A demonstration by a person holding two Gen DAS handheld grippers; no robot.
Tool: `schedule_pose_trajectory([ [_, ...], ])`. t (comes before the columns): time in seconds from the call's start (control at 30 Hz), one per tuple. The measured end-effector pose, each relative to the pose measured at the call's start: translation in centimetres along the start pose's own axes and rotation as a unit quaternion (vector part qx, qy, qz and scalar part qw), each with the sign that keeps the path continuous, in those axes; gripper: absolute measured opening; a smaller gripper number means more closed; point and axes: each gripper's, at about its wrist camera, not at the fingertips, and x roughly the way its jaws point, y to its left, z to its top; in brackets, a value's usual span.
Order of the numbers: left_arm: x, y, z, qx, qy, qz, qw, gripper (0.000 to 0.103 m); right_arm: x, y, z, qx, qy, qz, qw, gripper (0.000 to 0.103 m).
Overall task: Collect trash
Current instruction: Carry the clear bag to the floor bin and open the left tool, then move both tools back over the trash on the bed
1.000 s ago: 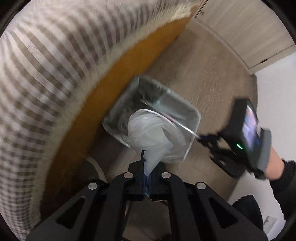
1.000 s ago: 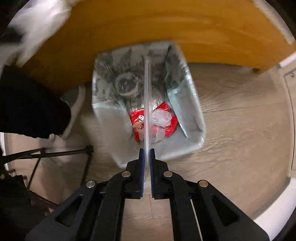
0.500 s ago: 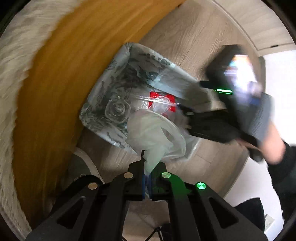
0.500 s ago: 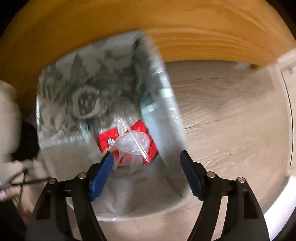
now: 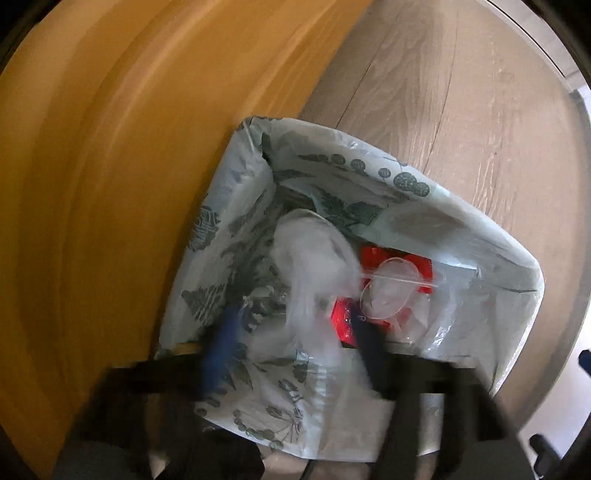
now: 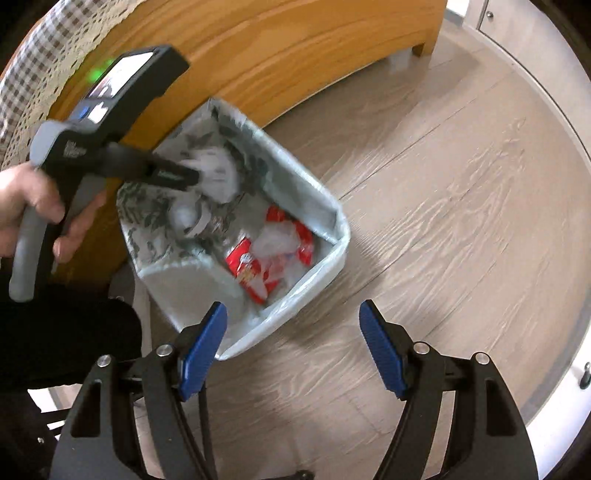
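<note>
A square trash bin [image 6: 332, 206] lined with a leaf-print bag stands on the wood floor against a wooden table. Inside lie a red snack wrapper [image 6: 247, 269], clear plastic [image 6: 277, 240] and a clear cup lid [image 5: 388, 291]. My left gripper [image 5: 295, 343] is open over the bin, and a crumpled white plastic bag [image 5: 314, 266] hangs blurred between its fingers. In the right wrist view the left gripper [image 6: 195, 177] reaches over the bin's far side. My right gripper [image 6: 295, 350] is open and empty, above the floor at the bin's near corner.
The orange wooden table side [image 6: 280, 55] runs right behind the bin. A checked tablecloth [image 6: 22, 92] hangs at the upper left. Wood floor [image 6: 461, 206] spreads to the right of the bin. A white cabinet [image 6: 509, 14] stands at the far right.
My right gripper opened, dropped the straw into the bin and drew back. My left gripper moved over the bin and opened, and the white bag is dropping.
</note>
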Motion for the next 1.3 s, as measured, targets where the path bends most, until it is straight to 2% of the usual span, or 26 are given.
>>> schedule_pose_trajectory([
  [0.17,-1.9,-0.6,-0.8,0.031,-0.013,-0.023,0.9992,0.064,1.2,1.9,0.7,-0.023,0.011,-0.007,1.000,0.071],
  [0.33,-5.3,-0.6,-1.8,0.037,-0.024,-0.051,0.9977,0.067,1.8,2.7,1.0,-0.025,0.012,-0.022,0.999,0.071],
  [0.53,-9.2,-0.3,-3.7,0.048,-0.055,-0.077,0.9943,0.068,0.5,3.0,1.3,-0.036,0.007,-0.039,0.999,0.071],
  [0.63,-11.9,1.0,-5.4,0.038,-0.084,-0.085,0.9921,0.068,-0.5,3.8,1.5,-0.054,0.005,-0.055,0.997,0.071],
  [0.8,-17.8,4.1,-9.1,0.000,-0.144,-0.119,0.9824,0.070,-3.5,5.4,2.1,-0.073,-0.019,-0.081,0.994,0.071],
  [0.87,-20.3,5.4,-10.9,-0.013,-0.173,-0.130,0.9762,0.074,-5.1,6.0,2.4,-0.079,-0.037,-0.089,0.992,0.071],
  [0.93,-23.5,7.1,-13.1,-0.024,-0.215,-0.142,0.9658,0.078,-6.6,6.5,2.7,-0.082,-0.057,-0.097,0.990,0.077],
  [0.97,-24.6,7.7,-13.9,-0.029,-0.230,-0.144,0.9621,0.079,-7.9,6.8,3.0,-0.085,-0.076,-0.099,0.989,0.077],
  [1.07,-28.9,10.9,-17.2,-0.056,-0.292,-0.145,0.9437,0.088,-12.0,8.4,4.2,-0.106,-0.138,-0.098,0.980,0.077],
  [1.17,-32.5,14.7,-20.7,-0.100,-0.342,-0.130,0.9253,0.091,-16.1,10.6,6.0,-0.132,-0.195,-0.095,0.967,0.077],
  [1.3,-36.1,20.1,-25.3,-0.159,-0.396,-0.092,0.8996,0.092,-21.1,14.8,9.0,-0.166,-0.263,-0.060,0.948,0.077],
])
